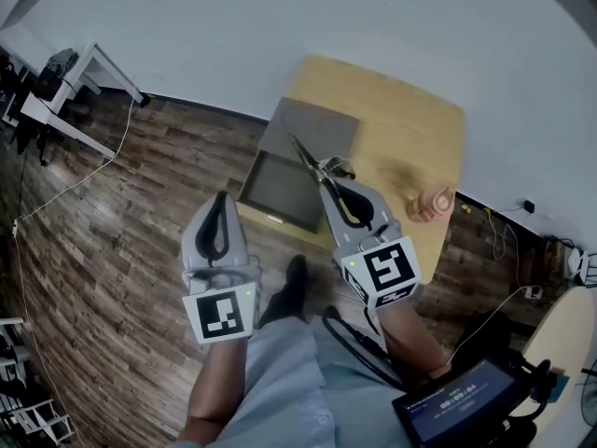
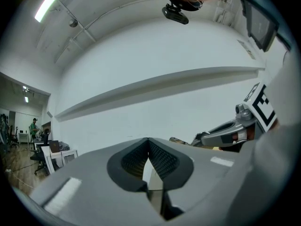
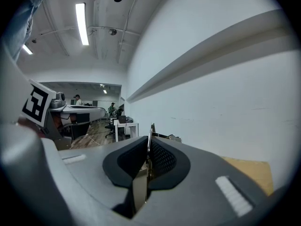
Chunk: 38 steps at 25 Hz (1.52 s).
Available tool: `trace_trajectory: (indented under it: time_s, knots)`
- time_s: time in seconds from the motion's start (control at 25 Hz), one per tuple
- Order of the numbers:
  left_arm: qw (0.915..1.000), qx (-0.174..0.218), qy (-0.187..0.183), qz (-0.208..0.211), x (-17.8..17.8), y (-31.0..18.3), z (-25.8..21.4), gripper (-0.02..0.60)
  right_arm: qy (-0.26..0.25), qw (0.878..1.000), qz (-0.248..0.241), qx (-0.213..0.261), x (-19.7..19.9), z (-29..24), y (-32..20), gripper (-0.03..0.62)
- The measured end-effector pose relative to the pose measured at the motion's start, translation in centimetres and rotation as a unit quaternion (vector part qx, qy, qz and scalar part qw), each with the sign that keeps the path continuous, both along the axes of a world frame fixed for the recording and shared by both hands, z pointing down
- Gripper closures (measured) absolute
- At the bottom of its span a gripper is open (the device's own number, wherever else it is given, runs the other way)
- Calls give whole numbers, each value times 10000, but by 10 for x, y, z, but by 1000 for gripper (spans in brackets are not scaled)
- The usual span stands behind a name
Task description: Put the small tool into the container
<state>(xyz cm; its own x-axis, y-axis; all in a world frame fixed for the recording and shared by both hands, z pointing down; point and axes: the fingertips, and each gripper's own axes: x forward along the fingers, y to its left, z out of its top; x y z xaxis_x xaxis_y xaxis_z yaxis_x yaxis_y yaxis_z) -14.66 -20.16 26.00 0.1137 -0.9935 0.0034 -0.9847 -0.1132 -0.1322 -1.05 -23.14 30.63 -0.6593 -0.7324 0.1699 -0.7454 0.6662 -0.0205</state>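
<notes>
One small tool sits pinched in the right gripper over the container (left gripper closed, empty).

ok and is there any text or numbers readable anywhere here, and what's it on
Dark device screen, lower right of the head view: a row of pale digits, too blurred to read.
Black-and-white square markers on the two cubes: patterns only, no letters.
Nothing else is readable in any view.
</notes>
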Motion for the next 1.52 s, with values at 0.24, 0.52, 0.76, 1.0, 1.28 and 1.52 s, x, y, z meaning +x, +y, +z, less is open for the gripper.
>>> trace_trajectory:
  time_s: [0.24,0.52,0.76,1.0,1.28,1.52]
  knots:
    - [9996,-248,136,-2,-24,-31,26,574,133,9995,58,-268,-16,28,-28,583]
    - [9977,-655,160,-8,-50,-52,67,572,356,9974,8,-628,-39,74,-48,583]
    - [9959,-885,199,-25,-69,-68,92,574,487,9936,-71,-1018,-57,112,-55,583]
    - [9953,-956,130,48,-84,-88,120,572,610,9892,-138,-1322,-70,151,-64,585]
    - [9906,-1361,116,24,-98,-113,162,572,724,9834,-117,-1662,-79,195,-79,585]
    - [9887,-1488,193,29,-99,-109,165,572,826,9790,-117,-1860,-78,204,-70,585]
